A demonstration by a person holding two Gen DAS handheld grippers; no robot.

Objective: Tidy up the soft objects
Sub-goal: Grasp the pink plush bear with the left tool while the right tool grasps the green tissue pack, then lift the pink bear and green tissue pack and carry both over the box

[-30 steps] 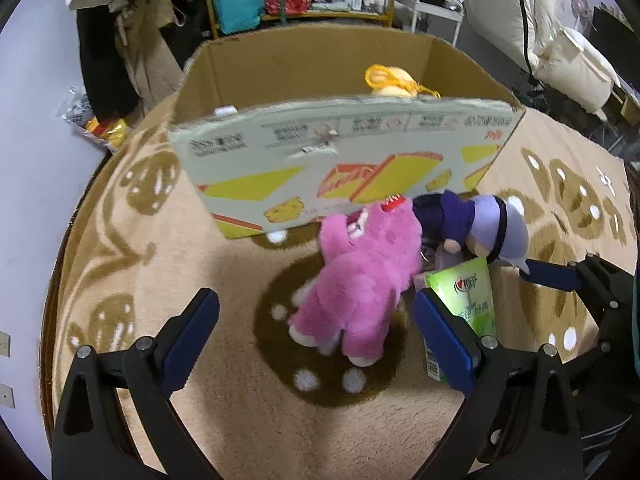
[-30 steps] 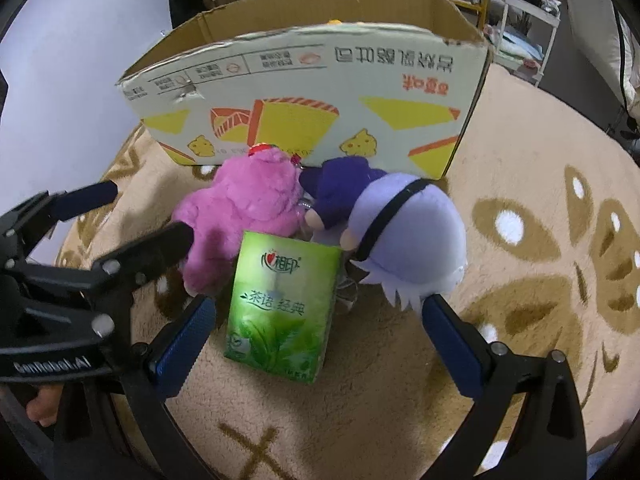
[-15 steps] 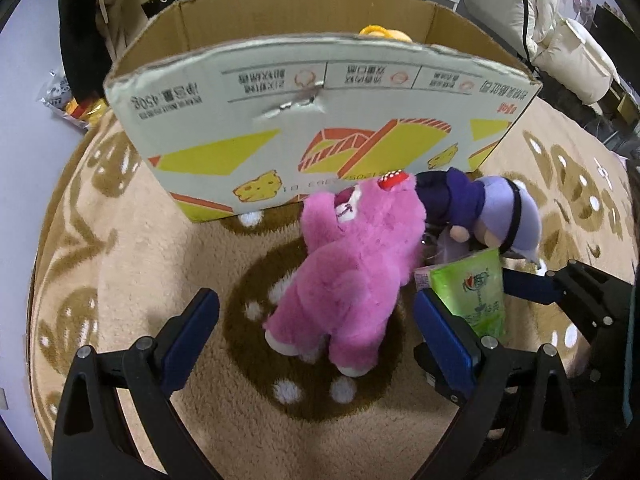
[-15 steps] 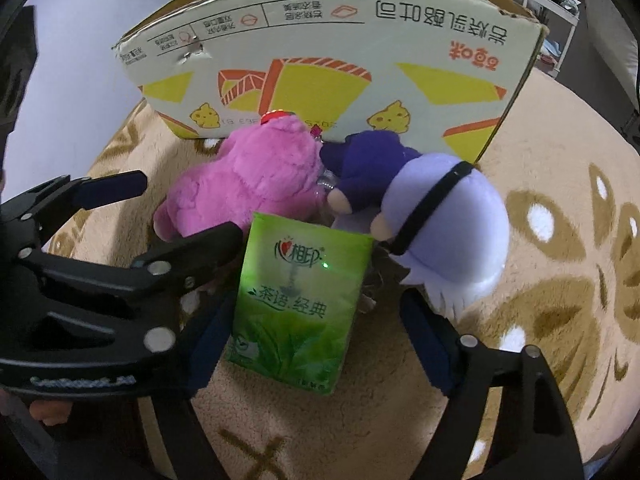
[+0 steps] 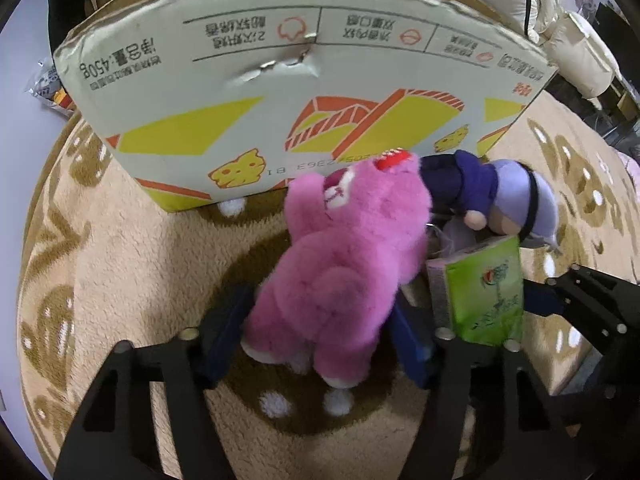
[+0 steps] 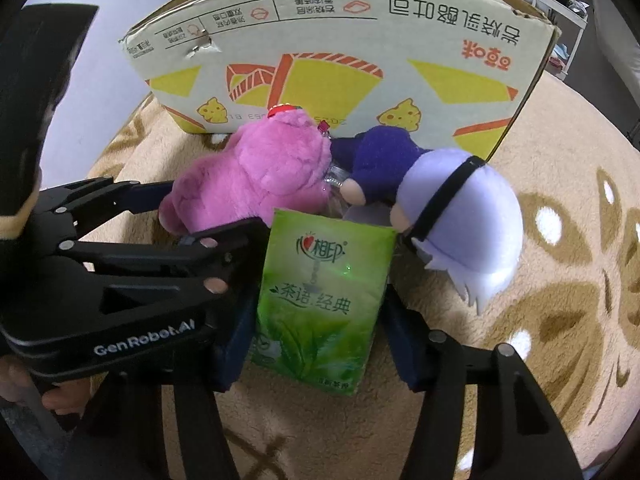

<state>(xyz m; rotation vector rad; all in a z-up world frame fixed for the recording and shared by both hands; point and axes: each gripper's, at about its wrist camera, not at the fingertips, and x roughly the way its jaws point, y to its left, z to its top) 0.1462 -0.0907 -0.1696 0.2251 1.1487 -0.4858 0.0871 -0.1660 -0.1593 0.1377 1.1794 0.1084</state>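
Note:
A pink plush toy [image 5: 352,264] lies on the rug against the cardboard box [image 5: 280,80]. My left gripper [image 5: 320,336] straddles its lower body; the jaws are closing and both blue pads touch its flanks. A purple-haired doll [image 6: 464,208] lies to the right of the pink plush toy [image 6: 256,176], head toward me. In front of them a green tissue pack [image 6: 320,292] stands between the pads of my right gripper [image 6: 318,340], whose jaws are closing and touch its two sides. The tissue pack [image 5: 484,288] sits tilted in the left wrist view.
The tall box wall [image 6: 340,40] stands just behind the toys. A beige patterned rug [image 5: 120,240] covers the floor around them. The left gripper [image 6: 208,212] fills the left of the right wrist view, with a hand [image 6: 16,380] under it. White cushions [image 5: 576,48] lie far right.
Both grippers came down closer to the toys. Their jaws narrowed from wide apart: the left onto the pink plush, the right onto the tissue pack, which now tilts up.

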